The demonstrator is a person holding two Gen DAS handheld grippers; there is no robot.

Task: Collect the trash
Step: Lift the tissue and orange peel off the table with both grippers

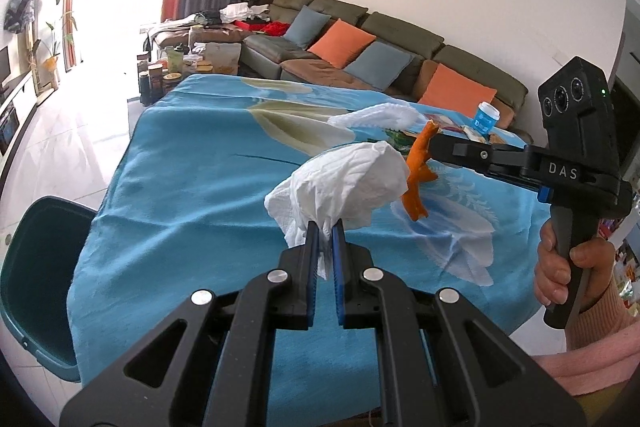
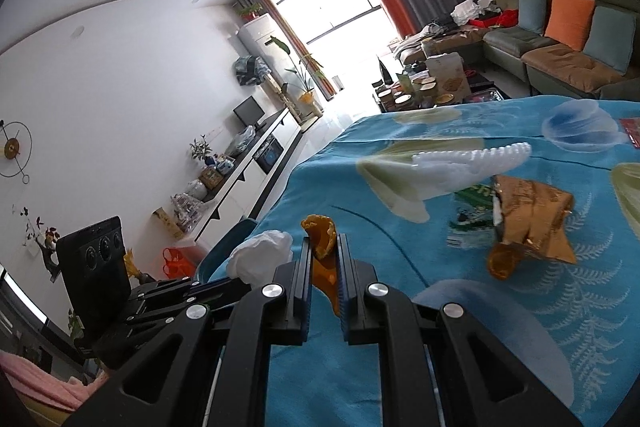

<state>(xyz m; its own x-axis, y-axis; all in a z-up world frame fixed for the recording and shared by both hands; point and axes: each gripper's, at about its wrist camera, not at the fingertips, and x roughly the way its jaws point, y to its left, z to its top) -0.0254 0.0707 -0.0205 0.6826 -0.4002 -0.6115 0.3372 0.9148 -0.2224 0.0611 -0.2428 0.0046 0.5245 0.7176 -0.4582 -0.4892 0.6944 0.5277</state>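
- My left tool [image 1: 325, 227] is clamped on a crumpled tissue [image 1: 340, 187], lifted off the blue-covered worktop [image 1: 180, 167] for carrying toward the dark bin [image 1: 36, 287] at its edge, I judge.
- My right tool [image 2: 325, 247] pinches an orange peel [image 2: 322, 259], its long axis hanging roughly upright.

A white tissue [image 1: 340, 187] and an orange peel [image 1: 418, 179] hang over a bright blue cloth [image 1: 192, 163] printed with pale white and olive flowers and faint ferns. At lower left there's a dark teal bin [image 1: 36, 279]; at upper right, orange and grey-blue cushions [image 1: 340, 43] line a brown-green sofa [image 1: 400, 27].
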